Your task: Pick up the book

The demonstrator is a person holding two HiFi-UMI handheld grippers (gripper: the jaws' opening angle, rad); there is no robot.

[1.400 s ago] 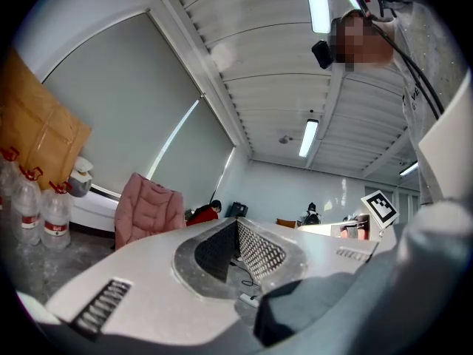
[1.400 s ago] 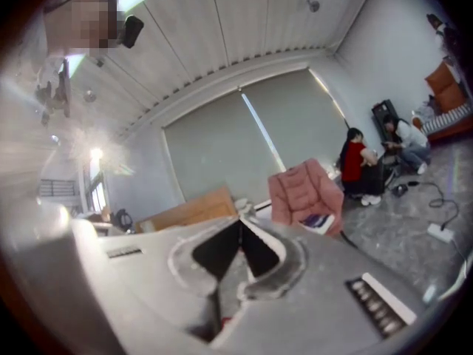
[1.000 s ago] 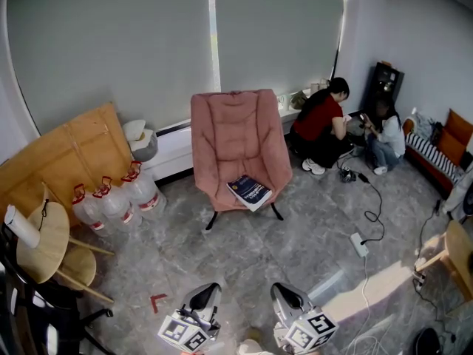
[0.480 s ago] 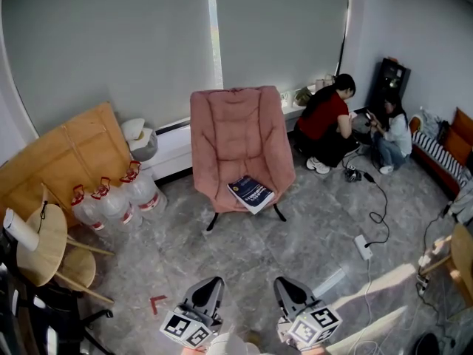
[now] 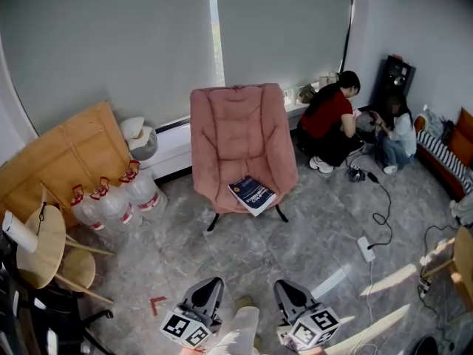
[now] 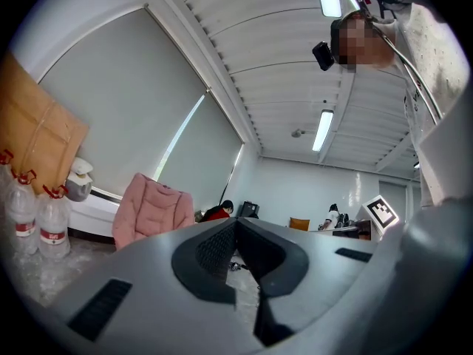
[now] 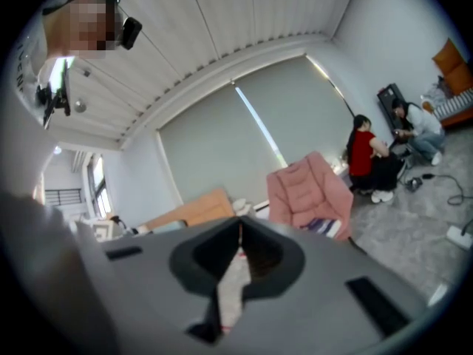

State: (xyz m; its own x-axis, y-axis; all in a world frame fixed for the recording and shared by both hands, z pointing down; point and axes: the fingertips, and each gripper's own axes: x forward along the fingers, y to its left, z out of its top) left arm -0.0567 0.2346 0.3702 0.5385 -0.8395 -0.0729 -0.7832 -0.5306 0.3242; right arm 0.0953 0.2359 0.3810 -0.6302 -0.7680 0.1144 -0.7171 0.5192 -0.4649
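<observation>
The book, blue-covered with white page edges, lies on the front of the seat of a pink padded chair in the middle of the room. Both grippers are at the bottom edge of the head view, well short of the chair and pointing toward it. My left gripper has its jaws closed together with nothing in them. My right gripper is likewise shut and empty. The left gripper view shows the chair far off to the left. In the right gripper view the chair and the book are ahead to the right.
Several water bottles stand left of the chair, before a leaning wooden board. Round wooden stools are at the left edge. Two people crouch at the back right. A power strip and cables lie on the floor at the right.
Both grippers and the view have moved a little forward toward the chair. A light trouser leg has come into view between the grippers at the bottom edge.
</observation>
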